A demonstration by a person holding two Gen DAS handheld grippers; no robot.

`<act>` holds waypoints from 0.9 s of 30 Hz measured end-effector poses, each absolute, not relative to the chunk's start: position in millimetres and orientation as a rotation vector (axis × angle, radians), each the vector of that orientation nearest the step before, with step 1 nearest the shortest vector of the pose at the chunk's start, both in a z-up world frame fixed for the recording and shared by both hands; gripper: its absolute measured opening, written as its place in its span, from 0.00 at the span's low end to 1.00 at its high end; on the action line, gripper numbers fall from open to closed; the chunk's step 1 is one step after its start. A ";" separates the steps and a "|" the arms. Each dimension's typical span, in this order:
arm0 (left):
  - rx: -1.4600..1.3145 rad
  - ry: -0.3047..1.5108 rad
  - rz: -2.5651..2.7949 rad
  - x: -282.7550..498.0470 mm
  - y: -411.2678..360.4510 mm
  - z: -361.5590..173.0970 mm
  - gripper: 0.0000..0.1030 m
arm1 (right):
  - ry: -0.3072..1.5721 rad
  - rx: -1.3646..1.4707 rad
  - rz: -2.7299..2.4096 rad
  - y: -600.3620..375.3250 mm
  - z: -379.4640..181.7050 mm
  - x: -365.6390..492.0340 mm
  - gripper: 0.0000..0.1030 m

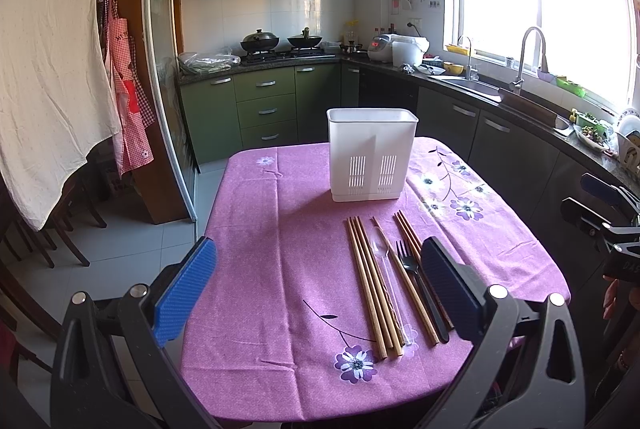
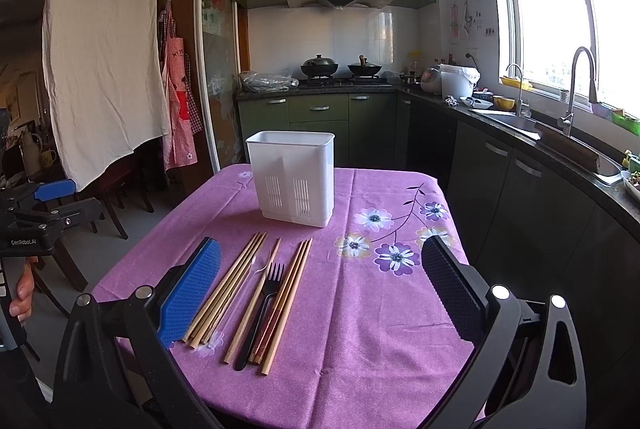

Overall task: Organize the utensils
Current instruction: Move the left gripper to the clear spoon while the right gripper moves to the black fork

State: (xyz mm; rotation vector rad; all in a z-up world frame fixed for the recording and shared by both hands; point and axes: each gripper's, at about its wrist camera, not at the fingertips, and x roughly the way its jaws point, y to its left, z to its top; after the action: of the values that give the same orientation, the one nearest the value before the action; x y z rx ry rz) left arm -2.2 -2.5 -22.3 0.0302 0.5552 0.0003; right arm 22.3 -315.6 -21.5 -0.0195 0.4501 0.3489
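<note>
A white utensil holder point(image 1: 372, 157) stands upright near the far end of the bench point(image 1: 280, 269), on a purple cloth with flowers. In front of it, wooden chopsticks point(image 1: 370, 285), a clear plastic spoon point(image 1: 386, 269) and a black fork point(image 1: 416, 281) lie side by side in a row. The left gripper point(image 1: 320, 289) hangs above the near edge with its fingers wide apart, holding nothing. The right gripper point(image 2: 324, 293) is the same: fingers wide apart, nothing between them.
</note>
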 end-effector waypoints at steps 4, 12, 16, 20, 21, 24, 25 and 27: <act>0.022 0.585 -0.015 8.9 -0.1 -25.0 0.94 | 0.477 -0.028 0.351 -314.2 -23.2 30.7 0.96; 0.003 0.711 -0.042 65.9 -2.3 -50.3 0.94 | 0.614 0.011 0.316 -329.8 -32.5 82.2 0.96; -0.004 0.822 -0.057 104.7 -9.7 -72.9 0.94 | 0.723 0.066 0.348 -336.7 -40.9 118.9 0.96; -0.021 0.924 -0.094 138.5 -21.7 -96.5 0.94 | 0.787 0.022 0.357 -326.2 -50.3 143.6 0.96; -0.031 0.937 -0.109 144.4 -23.9 -100.0 0.94 | 0.794 0.012 0.359 -323.2 -52.7 147.6 0.96; -0.058 0.996 -0.137 162.6 -32.3 -113.3 0.73 | 0.836 -0.013 0.353 -314.5 -62.7 163.0 0.93; -0.061 1.018 -0.145 167.4 -36.3 -118.2 0.68 | 0.855 -0.011 0.359 -312.7 -67.0 171.0 0.88; -0.056 1.052 -0.159 171.7 -43.6 -125.0 0.54 | 0.870 -0.007 0.354 -310.5 -72.3 177.7 0.80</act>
State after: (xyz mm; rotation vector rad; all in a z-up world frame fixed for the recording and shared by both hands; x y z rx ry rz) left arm 171.7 -43.6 -125.0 -0.0556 1.0517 -0.1594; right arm 177.7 -310.5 -72.3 -0.0074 0.8703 0.3545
